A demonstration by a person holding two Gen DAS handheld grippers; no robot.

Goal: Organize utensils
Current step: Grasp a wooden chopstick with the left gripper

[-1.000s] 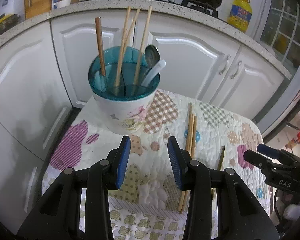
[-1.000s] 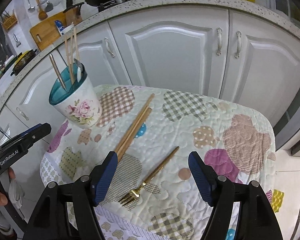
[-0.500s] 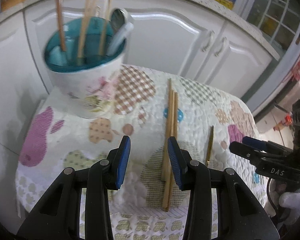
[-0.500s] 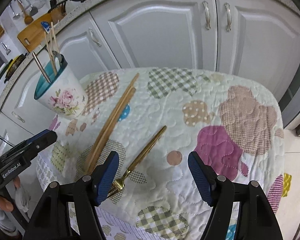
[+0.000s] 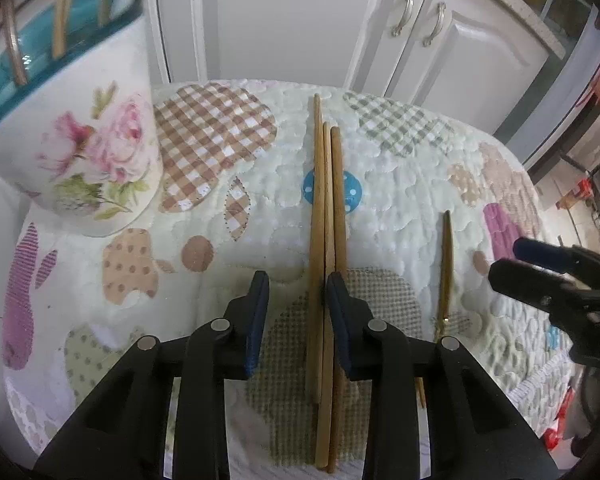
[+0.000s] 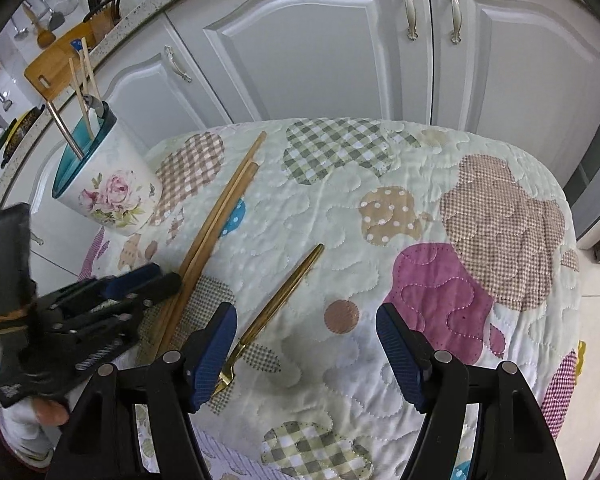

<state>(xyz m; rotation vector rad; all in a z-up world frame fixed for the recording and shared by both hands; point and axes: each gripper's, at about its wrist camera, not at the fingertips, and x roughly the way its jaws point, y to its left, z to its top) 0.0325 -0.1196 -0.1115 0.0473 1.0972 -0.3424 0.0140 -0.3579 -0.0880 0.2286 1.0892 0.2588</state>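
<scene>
— Three wooden chopsticks [image 5: 325, 240] are seen lying close together on the quilted cloth [image 5: 400, 184] that covers the worktop. Is anything grasped by the left gripper [image 5: 296, 300]?

— Not firmly yet, as far as can be seen. Its jaws are closing, and the chopsticks are placed between them. The blue pad on the right side of the view is touching one chopstick, while the pad on the left side is kept apart from them.

— And the right gripper [image 6: 306, 334]?

— Its jaws are held wide apart above the cloth, and nothing is grasped. The golden fork [image 6: 278, 310] is laid just beside the pad on the left side of that view, with its prongs partly hidden behind the pad.

— Where is the fork placed in relation to the chopsticks?

— It is laid near them, on their right side in the left wrist view, and is not touching them.

— What about the holder?

— The floral cup [image 6: 108, 190] with the teal inside is stood upright near the far left corner of the cloth. Several chopsticks and a spoon are kept in it. White cabinet doors [image 6: 320, 48] are seen behind the worktop.
</scene>
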